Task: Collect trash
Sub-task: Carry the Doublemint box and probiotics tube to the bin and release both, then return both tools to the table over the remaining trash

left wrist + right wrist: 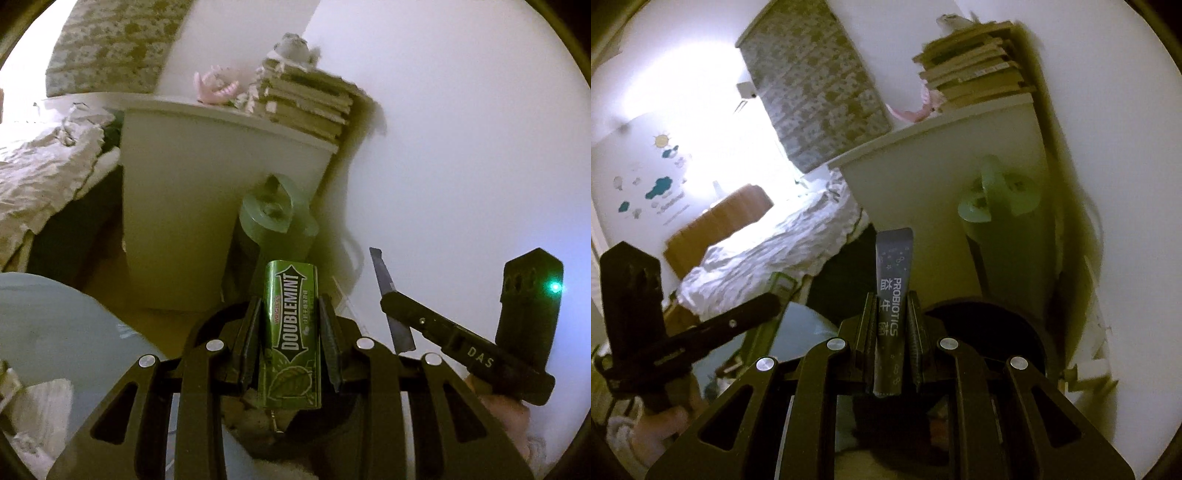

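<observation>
My left gripper point(291, 306) is shut on a green Doublemint gum pack point(291, 332), held upright between the pads. My right gripper point(892, 306) is shut on a dark probiotics sachet point(891, 291) that sticks up past the fingertips. The right gripper with its sachet also shows at the right of the left wrist view point(391, 295). The left gripper's body shows at the left of the right wrist view point(631, 295). A dark round bin opening point(997, 325) lies just below and right of the right gripper.
A white cabinet point(207, 206) stands ahead, with stacked books point(310, 103) and a pink item point(218, 85) on top. A green bag-lined container point(273, 221) leans against it. A bed with crumpled sheets point(768, 251) is at the left. A white wall point(461, 147) is at the right.
</observation>
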`<state>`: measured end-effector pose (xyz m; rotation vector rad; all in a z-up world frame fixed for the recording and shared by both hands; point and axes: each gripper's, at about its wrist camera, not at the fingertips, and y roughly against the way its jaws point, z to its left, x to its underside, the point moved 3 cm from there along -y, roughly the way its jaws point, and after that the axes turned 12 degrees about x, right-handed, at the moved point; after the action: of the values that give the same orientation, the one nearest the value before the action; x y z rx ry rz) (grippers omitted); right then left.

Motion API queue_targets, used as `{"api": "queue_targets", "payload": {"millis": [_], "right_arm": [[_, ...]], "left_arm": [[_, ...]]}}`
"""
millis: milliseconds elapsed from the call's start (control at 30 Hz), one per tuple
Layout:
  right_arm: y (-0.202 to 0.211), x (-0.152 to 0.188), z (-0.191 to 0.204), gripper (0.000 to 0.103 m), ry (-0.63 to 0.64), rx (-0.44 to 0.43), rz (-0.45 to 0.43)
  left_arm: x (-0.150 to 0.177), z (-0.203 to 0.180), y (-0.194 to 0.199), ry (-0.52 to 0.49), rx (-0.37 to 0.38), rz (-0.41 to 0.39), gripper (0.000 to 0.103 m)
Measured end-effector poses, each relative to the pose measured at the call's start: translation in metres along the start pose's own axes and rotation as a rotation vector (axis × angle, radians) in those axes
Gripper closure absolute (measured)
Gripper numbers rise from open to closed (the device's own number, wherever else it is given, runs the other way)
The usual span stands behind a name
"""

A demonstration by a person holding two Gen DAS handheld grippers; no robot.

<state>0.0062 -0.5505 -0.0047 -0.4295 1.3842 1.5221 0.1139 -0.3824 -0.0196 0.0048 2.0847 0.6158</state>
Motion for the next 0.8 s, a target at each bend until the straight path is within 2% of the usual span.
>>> {"api": "queue_targets", "payload": {"millis": [333, 500, 600, 667, 733, 800], "right_arm": [[-0.032, 0.019, -0.021, 0.086, -0.024, 0.041, 0.059], [-0.047, 0.027, -0.024, 0.086, -0.029, 0.049, 0.100], [-0.051, 0.029, -0.025, 0.082, -0.035, 0.051, 0.118], [-0.054, 0.029, -0.026, 0.075, -0.035, 0.055, 0.125], [-0.052, 0.029, -0.027, 0.057, -0.043, 0.056, 0.122], [-0.050, 0.028, -0.029, 0.047, -0.057, 0.057, 0.114]], "left_arm": [[0.017, 0.012, -0.049, 0.032, 0.025, 0.089, 0.072], [0.021, 0.016, -0.062, 0.037, 0.028, 0.108, 0.072], [0.017, 0.013, -0.065, 0.020, 0.040, 0.115, 0.070], [0.015, 0.010, -0.067, 0.006, 0.039, 0.123, 0.070], [0.014, 0.005, -0.066, -0.015, 0.035, 0.130, 0.067], [0.013, 0.001, -0.062, -0.028, 0.031, 0.127, 0.057]]}}
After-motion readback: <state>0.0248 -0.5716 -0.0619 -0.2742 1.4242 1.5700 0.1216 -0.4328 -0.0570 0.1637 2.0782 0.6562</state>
